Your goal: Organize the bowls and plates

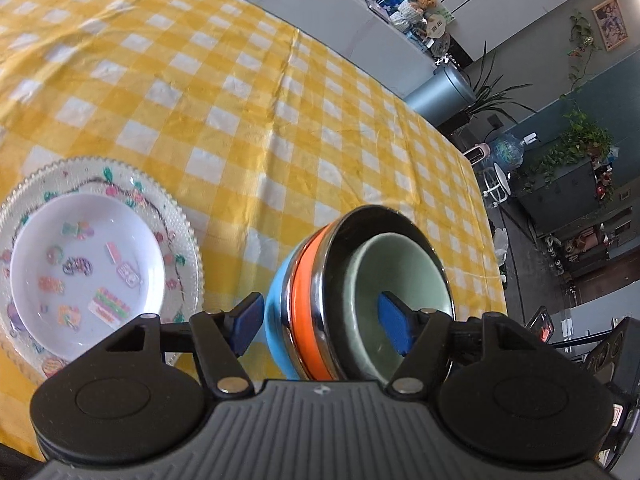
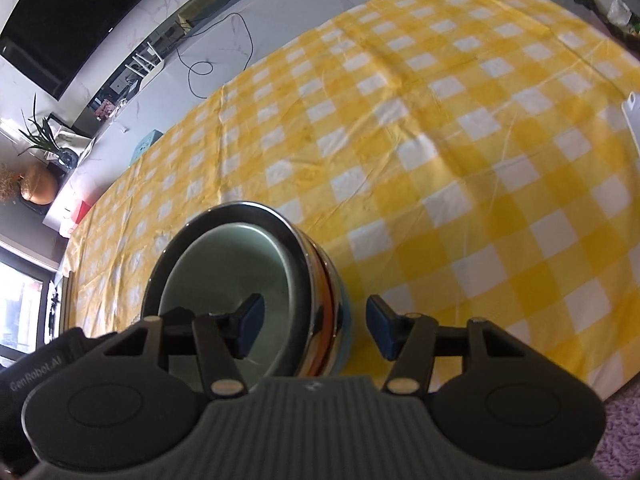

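Note:
A stack of three nested bowls stands on the yellow checked cloth: a pale green bowl (image 1: pixel 400 272) inside a steel bowl with an orange band (image 1: pixel 308 304), inside a blue bowl (image 1: pixel 276 320). My left gripper (image 1: pixel 320 316) is open astride the stack's wall, one pad outside the blue bowl and one inside the green one. My right gripper (image 2: pixel 314 320) is open astride the opposite wall, with one pad in the green bowl (image 2: pixel 224 272) and the other clear of the steel bowl (image 2: pixel 324 280). A white pictured plate (image 1: pixel 88 264) lies on a beaded glass plate (image 1: pixel 180 220) to the left.
The tablecloth (image 1: pixel 240 120) stretches away beyond the bowls. Its edge falls off to the right, near the stack. A white flat object (image 2: pixel 634 120) shows at the right border of the right wrist view. Shelves, plants and a floor lie past the table.

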`<action>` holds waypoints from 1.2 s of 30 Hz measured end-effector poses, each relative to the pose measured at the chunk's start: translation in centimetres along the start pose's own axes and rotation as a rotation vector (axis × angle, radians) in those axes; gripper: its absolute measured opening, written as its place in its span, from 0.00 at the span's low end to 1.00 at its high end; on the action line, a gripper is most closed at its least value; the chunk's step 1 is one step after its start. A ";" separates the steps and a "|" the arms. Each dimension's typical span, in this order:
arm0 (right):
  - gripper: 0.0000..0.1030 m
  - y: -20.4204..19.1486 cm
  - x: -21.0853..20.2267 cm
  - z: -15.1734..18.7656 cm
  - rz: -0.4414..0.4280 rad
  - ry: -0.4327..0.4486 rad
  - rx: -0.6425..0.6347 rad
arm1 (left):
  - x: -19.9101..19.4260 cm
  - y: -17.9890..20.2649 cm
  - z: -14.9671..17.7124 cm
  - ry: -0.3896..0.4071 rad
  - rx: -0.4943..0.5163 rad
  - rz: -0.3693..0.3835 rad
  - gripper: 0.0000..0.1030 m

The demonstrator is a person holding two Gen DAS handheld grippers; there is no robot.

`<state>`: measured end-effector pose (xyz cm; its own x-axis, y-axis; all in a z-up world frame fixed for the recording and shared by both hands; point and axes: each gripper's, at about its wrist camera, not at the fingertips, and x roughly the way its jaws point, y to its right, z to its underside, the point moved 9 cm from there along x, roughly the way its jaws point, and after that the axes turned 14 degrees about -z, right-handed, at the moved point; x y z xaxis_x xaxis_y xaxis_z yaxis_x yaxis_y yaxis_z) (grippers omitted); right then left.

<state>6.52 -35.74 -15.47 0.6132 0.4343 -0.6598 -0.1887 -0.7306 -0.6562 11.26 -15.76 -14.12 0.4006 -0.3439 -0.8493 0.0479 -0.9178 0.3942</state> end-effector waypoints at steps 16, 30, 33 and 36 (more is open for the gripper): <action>0.41 1.6 1.1 0.2 -0.051 -0.028 0.082 | 2.0 0.2 0.8 -0.052 -0.032 -0.056 0.59; 0.38 1.6 1.0 0.4 -0.022 -0.010 0.108 | 2.0 0.4 0.9 -0.057 0.006 -0.080 0.55; 0.37 1.3 0.9 0.4 -0.009 0.000 0.100 | 2.1 0.4 0.8 -0.064 0.007 -0.087 0.54; 0.37 1.0 0.8 0.4 0.002 0.004 0.090 | 2.1 0.3 0.8 -0.072 0.015 -0.091 0.53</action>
<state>6.51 -35.95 -16.81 0.6156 0.4305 -0.6601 -0.2584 -0.6810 -0.6852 11.36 -16.93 -16.10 0.3279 -0.2718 -0.9048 0.0676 -0.9485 0.3095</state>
